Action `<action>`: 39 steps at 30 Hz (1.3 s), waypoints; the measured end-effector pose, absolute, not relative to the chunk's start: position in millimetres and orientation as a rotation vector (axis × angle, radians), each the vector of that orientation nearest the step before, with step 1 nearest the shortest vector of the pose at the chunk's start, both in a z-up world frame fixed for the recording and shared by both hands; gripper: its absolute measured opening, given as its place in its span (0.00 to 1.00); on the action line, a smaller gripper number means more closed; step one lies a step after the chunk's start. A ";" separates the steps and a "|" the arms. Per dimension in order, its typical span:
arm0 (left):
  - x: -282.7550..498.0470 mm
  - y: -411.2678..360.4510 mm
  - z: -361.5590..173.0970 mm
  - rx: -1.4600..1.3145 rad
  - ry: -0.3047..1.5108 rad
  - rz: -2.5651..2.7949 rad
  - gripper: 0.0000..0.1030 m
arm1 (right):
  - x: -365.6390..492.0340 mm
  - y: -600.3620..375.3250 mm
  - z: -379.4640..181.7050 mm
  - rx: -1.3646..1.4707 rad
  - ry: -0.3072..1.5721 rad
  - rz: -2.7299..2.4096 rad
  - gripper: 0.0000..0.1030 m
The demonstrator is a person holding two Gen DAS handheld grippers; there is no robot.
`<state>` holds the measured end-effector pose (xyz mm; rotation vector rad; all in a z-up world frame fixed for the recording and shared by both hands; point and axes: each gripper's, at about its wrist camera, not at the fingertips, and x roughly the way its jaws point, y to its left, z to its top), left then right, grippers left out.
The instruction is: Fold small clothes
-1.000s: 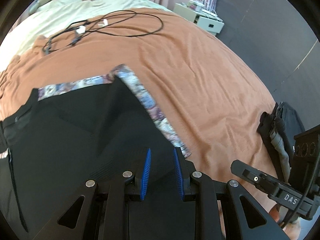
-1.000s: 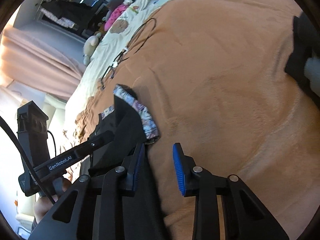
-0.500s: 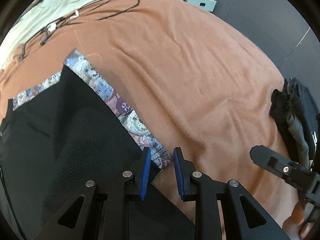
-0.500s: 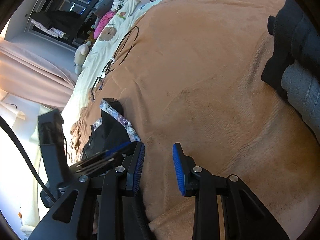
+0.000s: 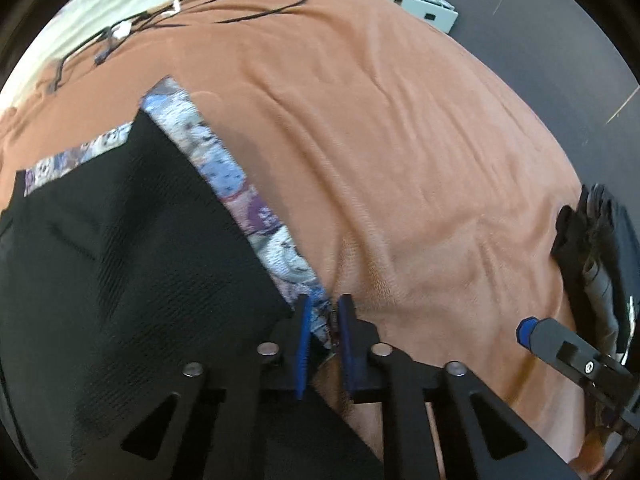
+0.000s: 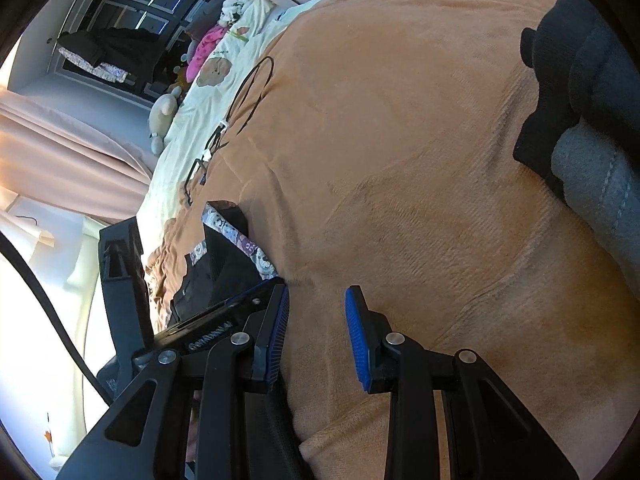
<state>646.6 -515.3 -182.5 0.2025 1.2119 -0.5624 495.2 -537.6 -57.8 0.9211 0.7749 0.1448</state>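
Black shorts [image 5: 132,264] lie near-left on the orange blanket [image 5: 400,160]; left gripper [image 5: 323,316] pinched narrow on their patterned band [image 5: 240,200]; right gripper [image 6: 316,320] wide, empty; thin grip may slip, spoiling the fold.

Now narrowed onto the patterned waistband [image 5: 256,216] of the black shorts [image 5: 120,280]: left gripper [image 5: 323,316], earlier gaping over black fabric. Nearer the folded pile [image 6: 580,128] than before: right gripper [image 6: 316,320], parted above bare blanket [image 6: 400,160].

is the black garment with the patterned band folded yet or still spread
Spread, not folded: the black garment lies in one flat layer on the blanket, its patterned band exposed.
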 end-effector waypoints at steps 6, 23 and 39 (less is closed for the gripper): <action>649.4 -500.6 -153.1 0.153 1.173 -0.573 0.02 | 496.4 -531.0 -55.3 0.892 0.773 0.156 0.26; 638.9 -505.6 -138.9 0.229 1.188 -0.625 0.19 | 496.6 -521.6 -56.1 0.882 0.770 0.172 0.45; 633.7 -532.5 -182.5 0.348 1.209 -0.573 0.24 | 496.4 -529.9 -59.9 0.934 0.755 0.204 0.57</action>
